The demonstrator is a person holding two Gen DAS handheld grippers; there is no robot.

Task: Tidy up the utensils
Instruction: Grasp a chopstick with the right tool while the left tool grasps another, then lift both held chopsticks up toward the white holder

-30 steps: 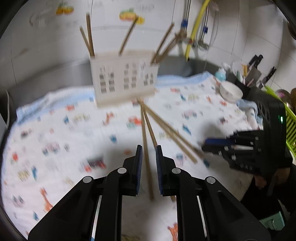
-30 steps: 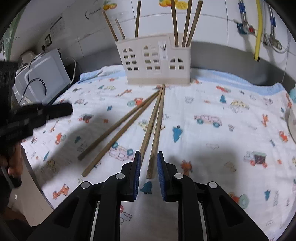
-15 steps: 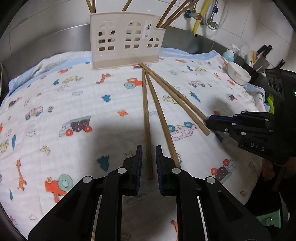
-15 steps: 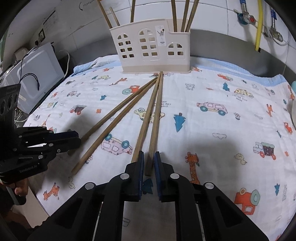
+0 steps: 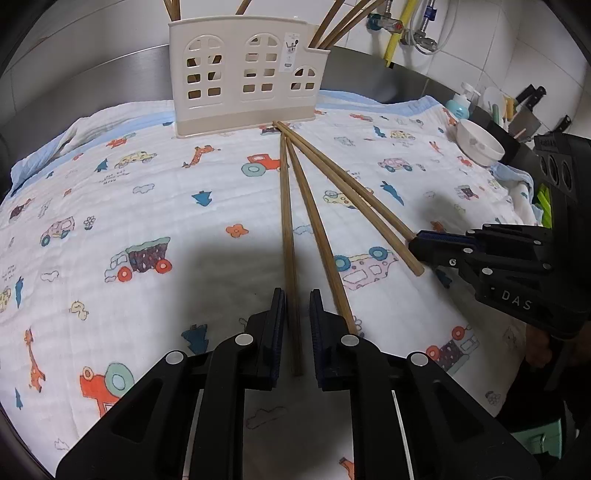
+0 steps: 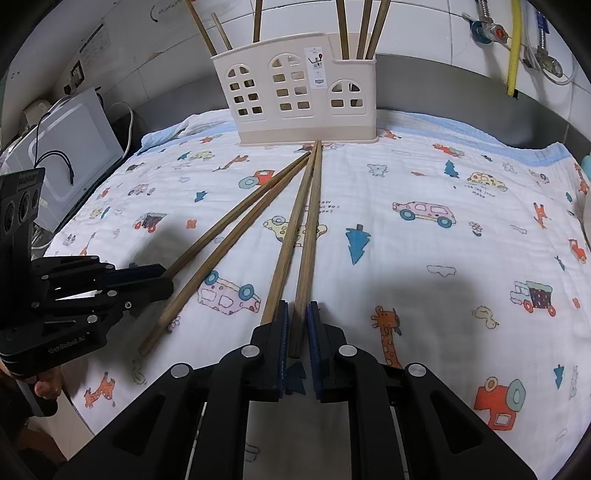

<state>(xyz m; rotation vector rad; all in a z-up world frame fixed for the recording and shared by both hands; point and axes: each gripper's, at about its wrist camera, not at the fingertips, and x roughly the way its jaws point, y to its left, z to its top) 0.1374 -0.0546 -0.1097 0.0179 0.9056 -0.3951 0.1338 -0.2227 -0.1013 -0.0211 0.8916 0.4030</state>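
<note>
**A:** Start at the bottom centre of the left wrist view. What is the left gripper (image 5: 295, 325) doing?

**B:** Its jaws straddle the near end of the left-hand chopstick (image 5: 286, 221). The gap is narrow, but a sliver of light shows on each side, so I'd call it not yet clamped. It is lined up along the stick because the thick end is the easiest part to pinch off a flat cloth.

**A:** And the bottom centre of the right wrist view?

**B:** The right gripper (image 6: 297, 332) does the same with the right-hand chopstick (image 6: 312, 221). Those jaws sit even closer, and I cannot tell whether the pads actually touch the wood.

**A:** Why the outermost sticks?

**B:** Each hand takes the one on its own side, so the tools stay well apart. The middle pair (image 5: 317, 229) lies untouched between them on the printed cloth (image 5: 147, 206).

**A:** The four fan out oddly.

**B:** Their thin tips meet at the upper centre, just in front of the holder (image 6: 295, 85), and the thick ends spread toward the grippers. That gives each jaw room around its own stick.

**A:** And farther back?

**B:** The holder stands at the top centre with upright chopsticks (image 6: 343, 26) in its compartments. I judge that some are sorted and these four remain.
</note>
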